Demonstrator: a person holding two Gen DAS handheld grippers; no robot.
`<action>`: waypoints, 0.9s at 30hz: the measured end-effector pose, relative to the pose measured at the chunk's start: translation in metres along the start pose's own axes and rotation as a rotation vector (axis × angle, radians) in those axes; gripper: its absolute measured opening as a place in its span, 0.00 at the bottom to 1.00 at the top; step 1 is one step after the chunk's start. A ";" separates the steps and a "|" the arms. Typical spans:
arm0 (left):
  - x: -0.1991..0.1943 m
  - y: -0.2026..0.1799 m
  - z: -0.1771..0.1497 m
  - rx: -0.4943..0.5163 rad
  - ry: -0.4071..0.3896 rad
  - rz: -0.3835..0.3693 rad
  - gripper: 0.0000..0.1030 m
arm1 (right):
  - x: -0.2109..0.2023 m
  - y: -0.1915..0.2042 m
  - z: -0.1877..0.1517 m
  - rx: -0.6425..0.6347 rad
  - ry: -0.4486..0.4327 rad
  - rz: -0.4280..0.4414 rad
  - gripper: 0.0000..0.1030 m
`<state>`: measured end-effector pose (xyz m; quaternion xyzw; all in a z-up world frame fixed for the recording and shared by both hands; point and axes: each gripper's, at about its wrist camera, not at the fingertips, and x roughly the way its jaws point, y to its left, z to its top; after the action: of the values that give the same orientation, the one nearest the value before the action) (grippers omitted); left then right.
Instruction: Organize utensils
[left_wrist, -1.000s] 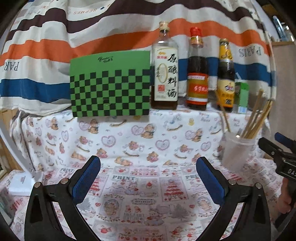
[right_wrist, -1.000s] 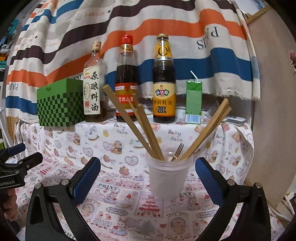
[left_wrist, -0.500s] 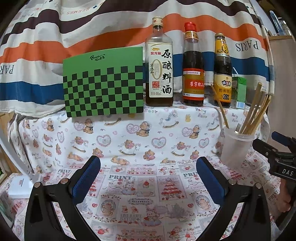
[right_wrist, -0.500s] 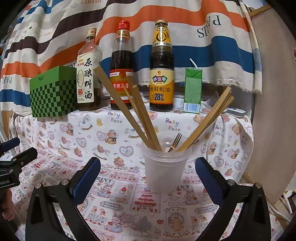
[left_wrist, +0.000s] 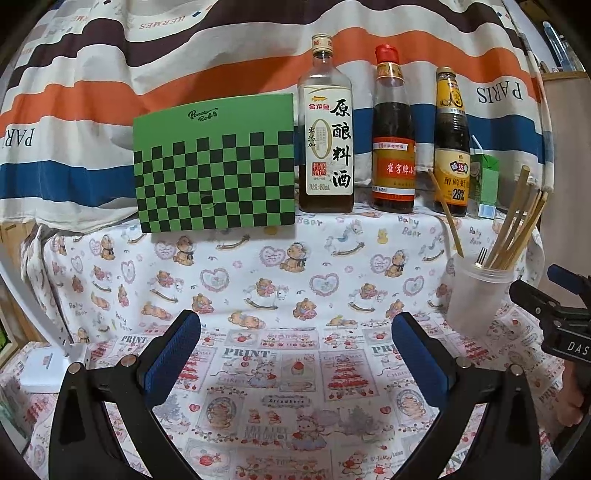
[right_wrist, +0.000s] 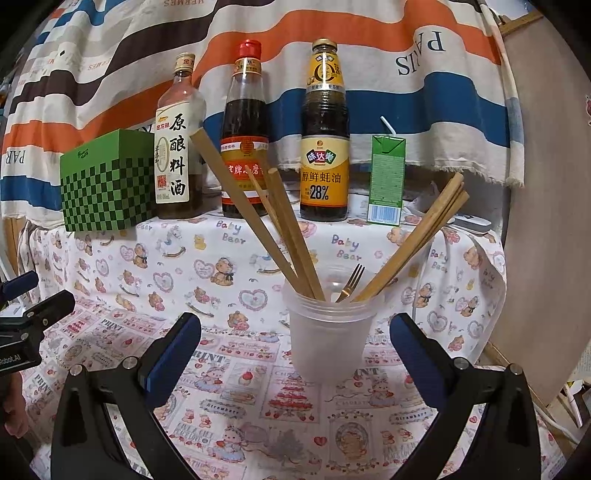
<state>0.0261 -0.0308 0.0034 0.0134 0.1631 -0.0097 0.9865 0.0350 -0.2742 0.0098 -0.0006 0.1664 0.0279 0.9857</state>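
A translucent plastic cup (right_wrist: 330, 336) stands on the printed tablecloth, holding several wooden chopsticks (right_wrist: 288, 236) and a metal fork (right_wrist: 351, 281). My right gripper (right_wrist: 295, 354) is open, its blue pads either side of the cup and a little nearer to me, touching nothing. In the left wrist view the same cup (left_wrist: 474, 301) sits at the right with chopsticks (left_wrist: 517, 225) fanned out of it. My left gripper (left_wrist: 295, 354) is open over bare cloth, with nothing between its fingers. The right gripper's black tips (left_wrist: 546, 299) show at the right edge, beside the cup.
Along the back stand a green checkered box (left_wrist: 214, 166), three sauce bottles (left_wrist: 325, 129) (left_wrist: 392, 136) (left_wrist: 451, 147) and a green drink carton (left_wrist: 484, 184). A striped cloth hangs behind. A board (right_wrist: 543, 221) leans at the right, past the table's edge. A white box (left_wrist: 40, 369) lies at left.
Both views have tilted down and drawn slightly nearer the table; the bottles sit higher in frame. The cup, chopsticks and fork have not moved. Both grippers stay open.
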 end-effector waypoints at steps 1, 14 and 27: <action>0.000 0.000 0.000 0.000 0.001 0.001 1.00 | 0.000 0.000 0.000 0.000 0.000 0.000 1.00; 0.001 0.001 0.000 -0.001 0.002 0.005 1.00 | 0.000 0.004 0.000 -0.013 0.009 0.007 1.00; 0.001 0.002 0.000 -0.001 0.002 0.006 1.00 | 0.001 0.005 -0.001 -0.016 0.015 0.009 1.00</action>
<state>0.0273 -0.0286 0.0032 0.0134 0.1640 -0.0064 0.9863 0.0357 -0.2691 0.0083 -0.0077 0.1735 0.0337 0.9842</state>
